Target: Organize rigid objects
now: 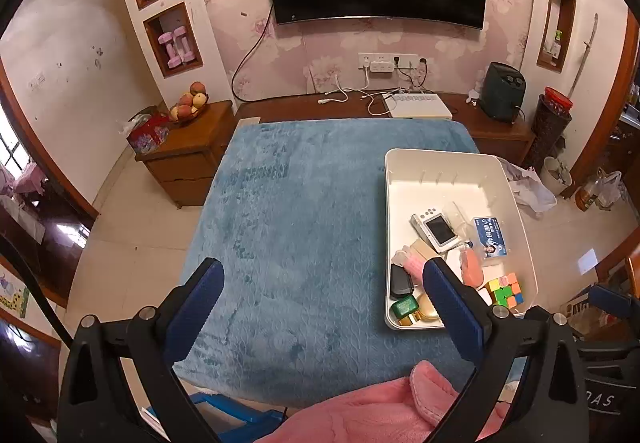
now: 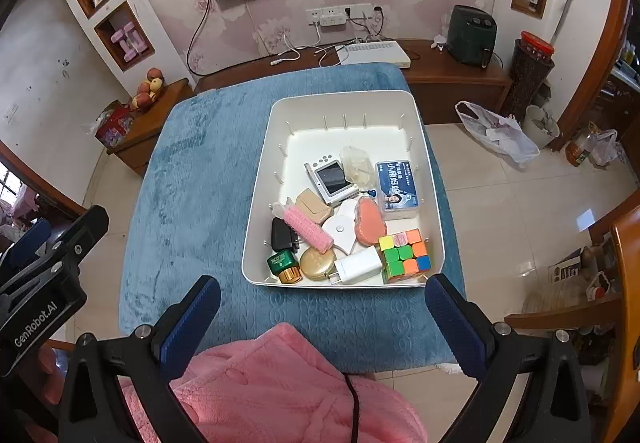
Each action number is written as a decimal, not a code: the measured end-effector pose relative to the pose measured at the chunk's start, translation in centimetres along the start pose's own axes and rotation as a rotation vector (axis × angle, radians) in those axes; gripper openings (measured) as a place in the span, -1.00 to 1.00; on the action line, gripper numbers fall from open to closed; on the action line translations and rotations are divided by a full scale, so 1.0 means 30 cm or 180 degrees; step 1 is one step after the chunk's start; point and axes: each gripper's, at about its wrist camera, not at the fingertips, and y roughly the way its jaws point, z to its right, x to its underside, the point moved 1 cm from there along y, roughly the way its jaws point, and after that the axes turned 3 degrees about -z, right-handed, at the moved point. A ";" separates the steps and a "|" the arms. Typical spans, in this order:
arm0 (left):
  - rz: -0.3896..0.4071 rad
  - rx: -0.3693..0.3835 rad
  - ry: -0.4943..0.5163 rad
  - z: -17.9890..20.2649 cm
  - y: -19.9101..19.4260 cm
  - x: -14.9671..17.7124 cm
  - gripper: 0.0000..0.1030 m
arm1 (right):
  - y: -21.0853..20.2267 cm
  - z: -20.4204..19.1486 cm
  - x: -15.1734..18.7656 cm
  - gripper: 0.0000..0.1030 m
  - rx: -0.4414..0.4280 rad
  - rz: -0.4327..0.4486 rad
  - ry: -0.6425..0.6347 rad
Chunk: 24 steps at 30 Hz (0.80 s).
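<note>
A white tray [image 2: 428, 179] on the blue table cover [image 2: 192, 203] holds several small things: a colour cube [image 2: 404, 255], a white charger [image 2: 358, 265], a gold compact [image 2: 316, 263], a green jar [image 2: 282, 261], a pink roller [image 2: 308, 227], a small camera [image 2: 330, 177] and a blue box [image 2: 398, 183]. My right gripper [image 2: 322, 297] stands open just in front of the tray's near wall, nothing between its fingers. My left gripper [image 1: 324, 283] is open over the bare cover, left of the tray [image 1: 516, 203]; its right finger overlaps the tray's near corner.
A pink fleece sleeve [image 2: 276, 383] lies at the table's near edge. Behind the table runs a low wooden cabinet [image 1: 500, 131] with cables, a white box and a dark appliance. A wooden side cabinet with fruit [image 1: 188, 147] stands at the left. Bags sit on the floor at right.
</note>
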 end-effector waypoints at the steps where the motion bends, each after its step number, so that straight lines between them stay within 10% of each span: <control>1: 0.0006 -0.0003 0.0009 0.002 -0.001 -0.001 0.95 | 0.002 0.000 -0.002 0.99 -0.0004 -0.0010 -0.0002; 24: -0.0103 0.0104 0.0065 -0.005 0.047 -0.014 0.95 | 0.050 -0.046 -0.008 0.99 0.0089 -0.0212 -0.0061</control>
